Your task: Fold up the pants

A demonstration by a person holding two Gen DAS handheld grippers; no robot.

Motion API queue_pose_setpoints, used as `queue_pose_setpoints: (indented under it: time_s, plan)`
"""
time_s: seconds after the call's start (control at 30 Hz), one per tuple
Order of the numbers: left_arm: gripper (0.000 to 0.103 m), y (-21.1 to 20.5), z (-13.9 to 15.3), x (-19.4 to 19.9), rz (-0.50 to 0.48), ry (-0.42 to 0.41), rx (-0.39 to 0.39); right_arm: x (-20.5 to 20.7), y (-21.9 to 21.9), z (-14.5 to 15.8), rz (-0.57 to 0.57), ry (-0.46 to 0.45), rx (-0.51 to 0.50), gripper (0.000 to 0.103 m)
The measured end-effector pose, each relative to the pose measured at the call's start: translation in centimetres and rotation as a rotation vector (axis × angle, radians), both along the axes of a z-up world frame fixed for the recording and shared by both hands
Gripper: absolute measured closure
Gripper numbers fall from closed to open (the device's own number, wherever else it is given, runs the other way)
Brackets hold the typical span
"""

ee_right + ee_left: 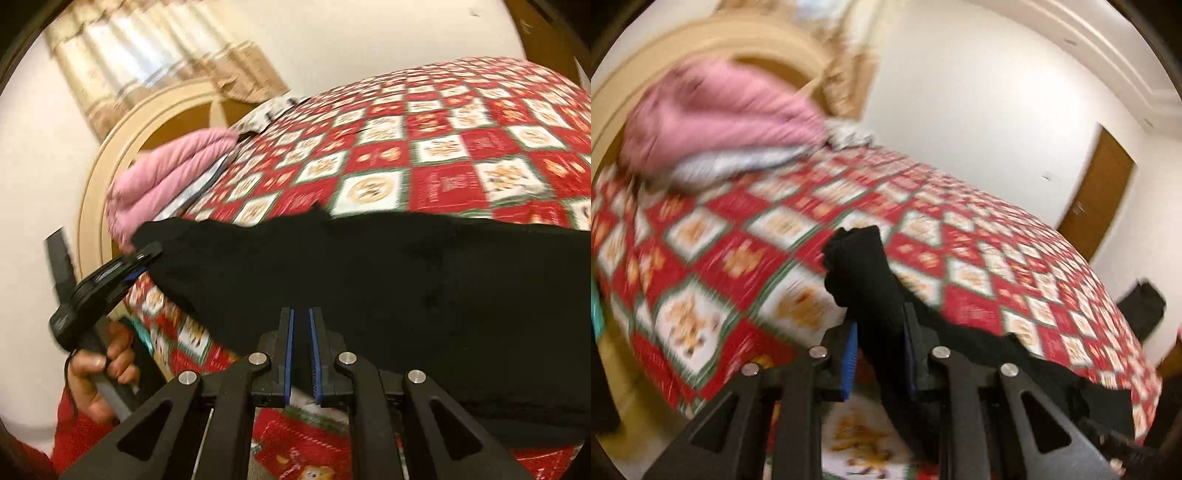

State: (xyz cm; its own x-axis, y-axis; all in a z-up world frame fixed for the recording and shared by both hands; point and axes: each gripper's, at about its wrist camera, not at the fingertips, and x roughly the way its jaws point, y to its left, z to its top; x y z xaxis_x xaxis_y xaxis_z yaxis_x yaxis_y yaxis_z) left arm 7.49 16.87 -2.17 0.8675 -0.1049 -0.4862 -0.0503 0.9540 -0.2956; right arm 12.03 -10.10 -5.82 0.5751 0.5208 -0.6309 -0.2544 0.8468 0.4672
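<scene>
Black pants [369, 266] are stretched across the near side of a bed with a red, white and green quilt [443, 147]. My left gripper [881, 325] is shut on a bunched end of the pants [860, 269], which sticks up between its fingers. It also shows in the right wrist view [142, 260], gripping the left end of the cloth. My right gripper [300, 321] has its blue-padded fingers close together over the near edge of the pants; black cloth lies between and around them.
A pink folded blanket [166, 173] and a white patterned pillow [269, 110] lie at the head of the bed by the cream arched headboard [110, 155]. A brown door [1097, 192] and white wall stand beyond the bed. A dark object [1141, 306] sits at the bed's far corner.
</scene>
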Motion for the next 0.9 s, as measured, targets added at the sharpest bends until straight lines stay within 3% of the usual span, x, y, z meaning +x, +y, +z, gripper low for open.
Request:
queue_pose_setpoints:
  time_s: [0.23, 0.37, 0.4, 0.47, 0.5, 0.53, 0.73, 0.9]
  plan:
    - [0.081, -8.9, 2.1, -2.2, -0.301, -0.094, 0.144, 0.7, -6.1, 0.7, -0.145, 0.017, 0.126, 0.094]
    - [0.081, -13.6, -0.3, -2.3, -0.431, -0.035, 0.200, 1.0, -8.6, 1.0, -0.166, 0.031, 0.246, 0.094]
    - [0.081, -14.4, -1.1, -2.1, -0.450, -0.012, 0.212, 1.1, -9.1, 1.1, -0.169, 0.035, 0.275, 0.090]
    - [0.081, -15.6, -2.2, -2.2, -0.464, 0.018, 0.249, 1.4, -9.3, 1.3, -0.167, 0.039, 0.297, 0.057]
    - [0.081, -15.9, -2.7, -2.1, -0.475, 0.034, 0.252, 1.5, -9.6, 1.5, -0.171, 0.031, 0.318, 0.033]
    - [0.081, -15.8, -2.9, -2.1, -0.480, 0.040, 0.249, 1.6, -9.7, 1.6, -0.172, 0.021, 0.337, 0.026]
    - [0.081, -15.7, -2.8, -2.7, -0.478, 0.022, 0.255, 5.8, -8.1, 2.0, -0.048, 0.054, 0.390, 0.026]
    - [0.081, -15.9, -3.3, -2.9, -0.475, 0.029, 0.263, 9.5, -4.4, 0.2, 0.037, 0.192, 0.428, 0.026]
